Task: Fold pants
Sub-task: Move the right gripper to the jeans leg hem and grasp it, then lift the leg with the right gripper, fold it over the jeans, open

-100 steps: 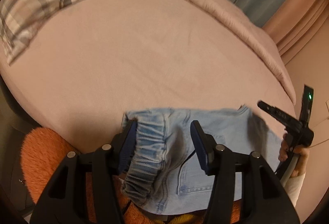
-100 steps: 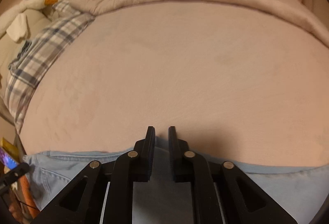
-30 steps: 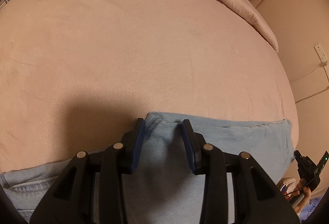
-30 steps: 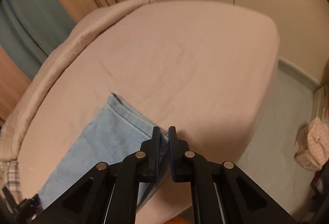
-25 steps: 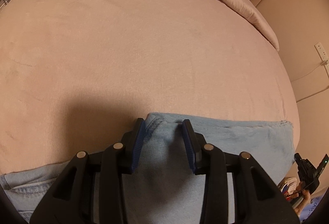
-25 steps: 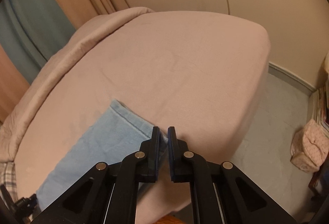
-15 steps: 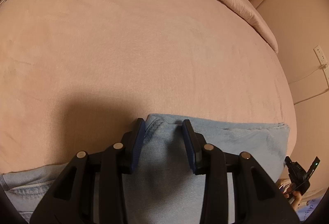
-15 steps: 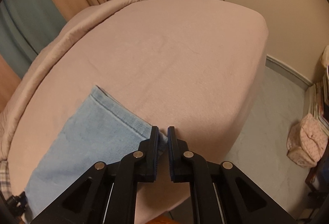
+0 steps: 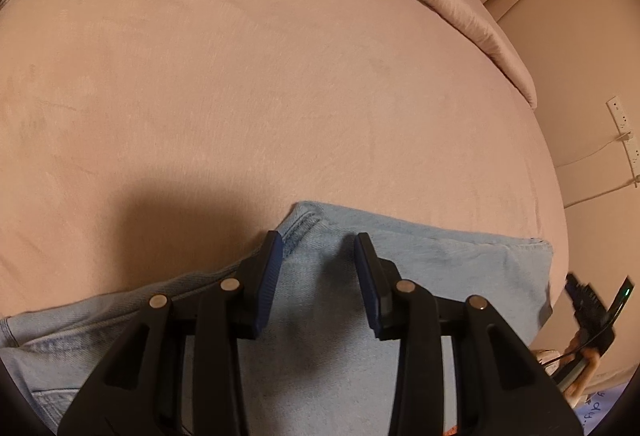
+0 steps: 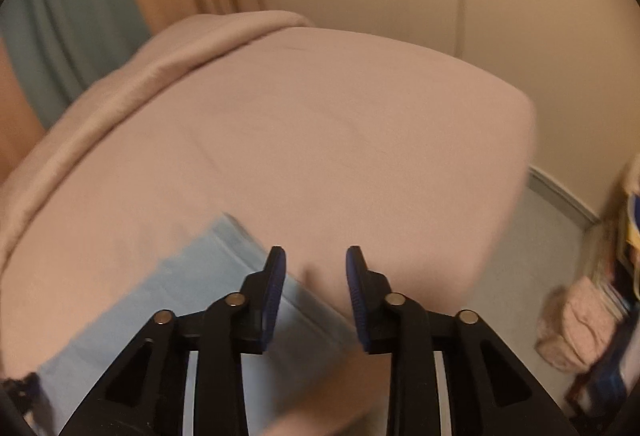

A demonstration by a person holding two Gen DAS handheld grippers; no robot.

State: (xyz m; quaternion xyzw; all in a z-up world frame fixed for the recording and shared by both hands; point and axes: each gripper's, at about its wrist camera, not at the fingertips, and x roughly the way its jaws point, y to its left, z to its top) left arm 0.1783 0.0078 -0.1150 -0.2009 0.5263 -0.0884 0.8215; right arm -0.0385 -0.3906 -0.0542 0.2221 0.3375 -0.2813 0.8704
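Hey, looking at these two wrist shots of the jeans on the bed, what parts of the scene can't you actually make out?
- Jeans, left wrist view: the near part is hidden under the left gripper and cut off by the bottom edge; whether its jaws pinch the denim is unclear.
- Jeans hem, right wrist view: motion blur smears it beside the right gripper, whose jaws have just been opening.
- Pink bag on the floor, right wrist view: blurred at the fisheye rim.
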